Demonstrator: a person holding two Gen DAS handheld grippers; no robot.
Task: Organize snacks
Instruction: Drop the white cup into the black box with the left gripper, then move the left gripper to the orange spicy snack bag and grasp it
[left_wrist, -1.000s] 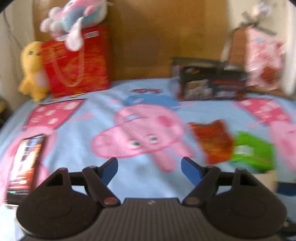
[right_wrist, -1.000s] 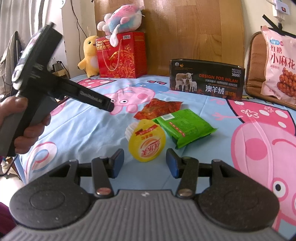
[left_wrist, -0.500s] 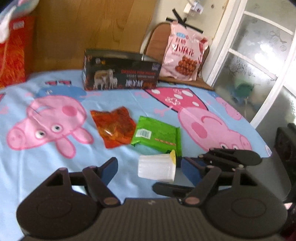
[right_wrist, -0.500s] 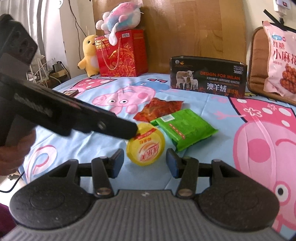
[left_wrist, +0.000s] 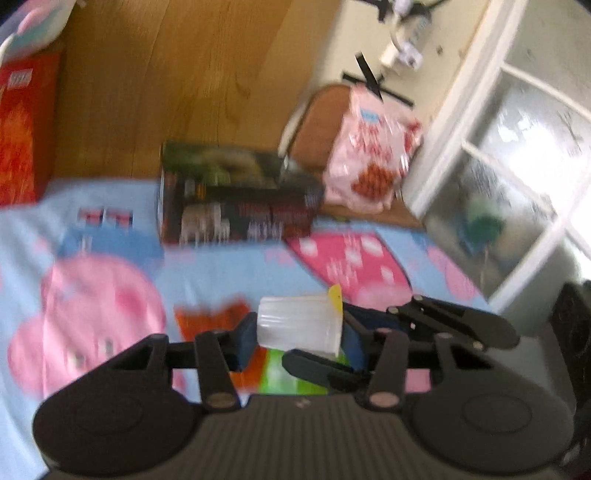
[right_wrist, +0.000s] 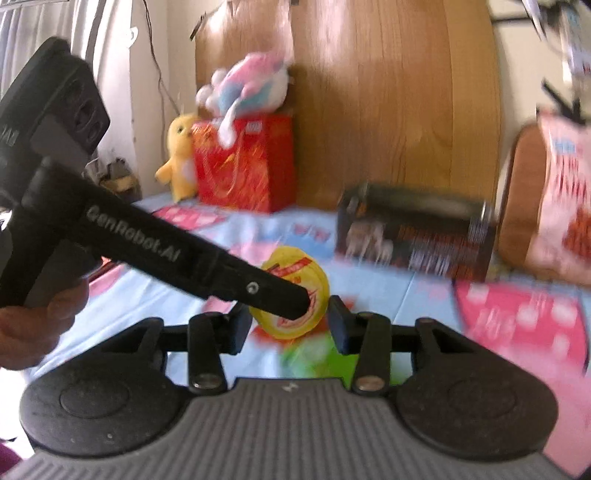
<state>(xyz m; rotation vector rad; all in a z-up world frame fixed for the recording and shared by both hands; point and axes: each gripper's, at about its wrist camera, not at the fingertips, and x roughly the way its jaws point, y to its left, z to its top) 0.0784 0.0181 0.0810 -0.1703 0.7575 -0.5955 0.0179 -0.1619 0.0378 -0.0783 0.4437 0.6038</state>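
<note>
A clear jelly cup with a yellow foil lid is held on its side above the bed. My left gripper is shut on it, one blue pad on its base and one on its lid. My right gripper stands around the same cup from the side, and its pads look pressed on the cup wall. The right gripper's fingers show in the left wrist view. A red snack packet and a green snack packet lie on the sheet below the cup.
A dark box stands at the back of the cartoon bed sheet. A pink snack bag leans on a brown chair. A red gift bag, a yellow plush and a pastel plush stand back left. A glass door is at right.
Both grippers have closed in on the jelly cup and lifted it off the sheet. The views are now blurred from motion.
</note>
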